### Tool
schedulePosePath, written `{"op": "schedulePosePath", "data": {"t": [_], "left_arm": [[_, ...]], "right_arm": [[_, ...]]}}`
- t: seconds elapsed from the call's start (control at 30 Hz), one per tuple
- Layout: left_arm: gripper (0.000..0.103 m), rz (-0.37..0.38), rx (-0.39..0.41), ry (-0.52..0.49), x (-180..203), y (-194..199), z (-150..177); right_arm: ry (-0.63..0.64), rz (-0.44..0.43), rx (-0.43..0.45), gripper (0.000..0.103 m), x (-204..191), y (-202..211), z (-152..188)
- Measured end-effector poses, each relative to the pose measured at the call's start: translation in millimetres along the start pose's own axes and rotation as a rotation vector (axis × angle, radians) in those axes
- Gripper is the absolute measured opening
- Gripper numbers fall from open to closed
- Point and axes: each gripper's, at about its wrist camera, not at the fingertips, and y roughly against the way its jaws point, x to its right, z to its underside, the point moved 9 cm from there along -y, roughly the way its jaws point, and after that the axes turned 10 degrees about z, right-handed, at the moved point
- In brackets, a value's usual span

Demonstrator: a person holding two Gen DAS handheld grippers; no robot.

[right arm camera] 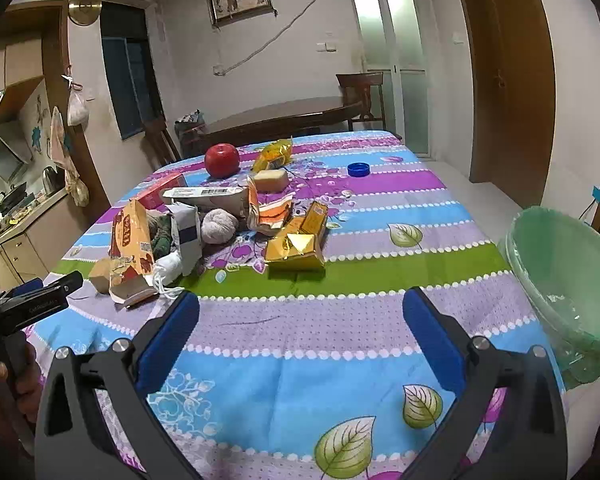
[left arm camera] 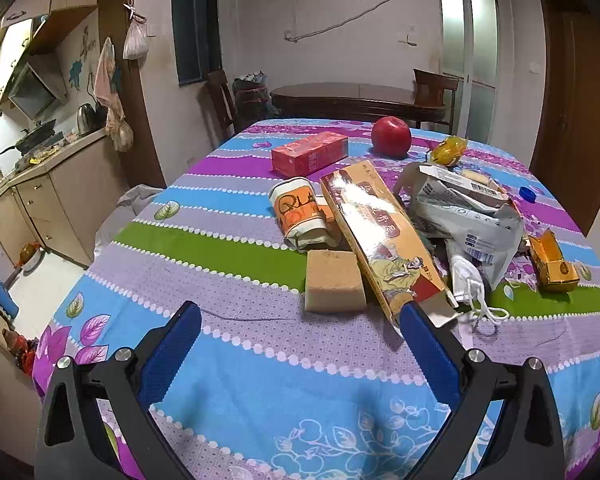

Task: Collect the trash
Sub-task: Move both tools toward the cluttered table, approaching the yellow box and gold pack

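While both claws hover over the striped tablecloth [right arm camera: 284, 360] with nothing in them, the left gripper [left arm camera: 300, 344] and the right gripper [right arm camera: 300, 328] each stand spread wide, blue pads apart. The trash sits heaped mid-frame in both views: a long printed carton [left arm camera: 376, 236] lying flat with its flap open just ahead of the left claw's right pad, a crumpled grey mailer bag [left arm camera: 472, 216] to its right, a face mask [left arm camera: 468, 280] beside the flap, and a gold foil box [right arm camera: 296, 250] in the centre of the right view. It all looks light, I'd say; the carton stiff enough to pinch across its narrow sides, the bag soft and slippery, best taken by a bunched fold. The green-lined bin [right arm camera: 568, 280] waits at the right edge
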Motion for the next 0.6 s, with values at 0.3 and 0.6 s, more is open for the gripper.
{"op": "schedulePosePath", "data": {"t": [0.3,0.6], "left_arm": [[0.099,-0.029,0.001,-0.021,-0.2,-0.7,0.5],[0.099,-0.051,-0.002,-0.039,-0.5,-2.9,-0.6]], "right_arm": [[0.005,0.004,-0.006,0.098,2.9,-3.0,0.0],[-0.016,-0.005,-0.031,0.098,7.1,-9.3,4.1]]}}
